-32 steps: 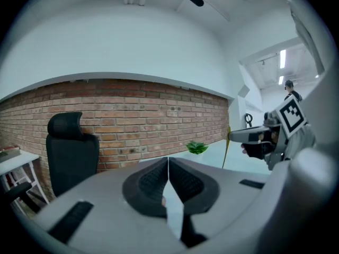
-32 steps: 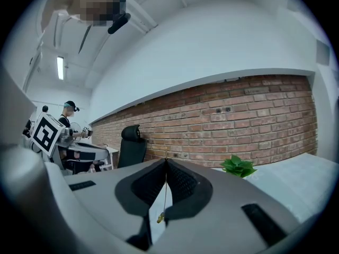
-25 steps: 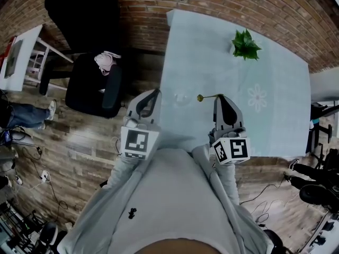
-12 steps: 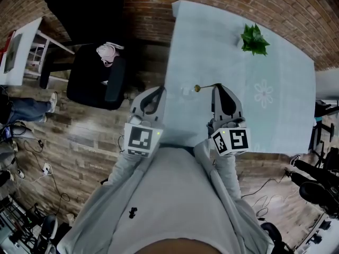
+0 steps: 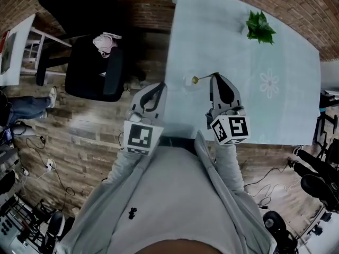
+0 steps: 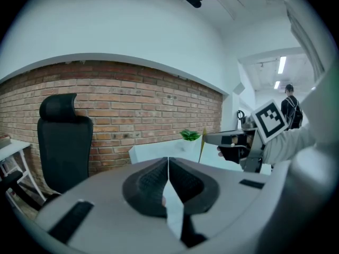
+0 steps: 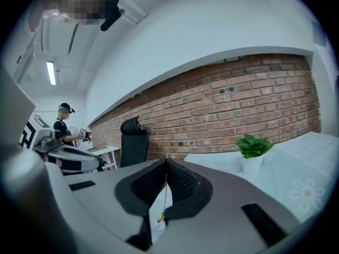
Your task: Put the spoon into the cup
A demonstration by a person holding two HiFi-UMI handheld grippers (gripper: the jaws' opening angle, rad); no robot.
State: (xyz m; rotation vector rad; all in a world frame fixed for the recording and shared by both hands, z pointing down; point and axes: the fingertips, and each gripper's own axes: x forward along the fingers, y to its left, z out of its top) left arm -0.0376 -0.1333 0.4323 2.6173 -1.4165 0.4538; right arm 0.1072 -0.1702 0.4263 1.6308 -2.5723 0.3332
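My right gripper (image 5: 216, 77) (image 7: 166, 163) is shut on the thin handle of a gold spoon (image 5: 204, 79) (image 7: 164, 194), which sticks out to the left over the pale table (image 5: 233, 52). The spoon's bowl hangs close beside a small clear cup (image 5: 187, 82) near the table's left edge; whether they touch I cannot tell. My left gripper (image 5: 158, 86) (image 6: 168, 160) is shut with nothing in it, left of the table edge over the wooden floor. In the left gripper view the right gripper (image 6: 228, 139) shows with the spoon (image 6: 201, 144) hanging from it.
A small potted plant (image 5: 259, 28) (image 7: 253, 147) stands at the table's far side, before a brick wall. A black office chair (image 5: 92, 73) with a pink cloth sits left of the table. Another person (image 7: 64, 125) stands in the background.
Both grippers have sunk lower. The right gripper has carried the spoon's bowl leftward, closer to the clear cup.
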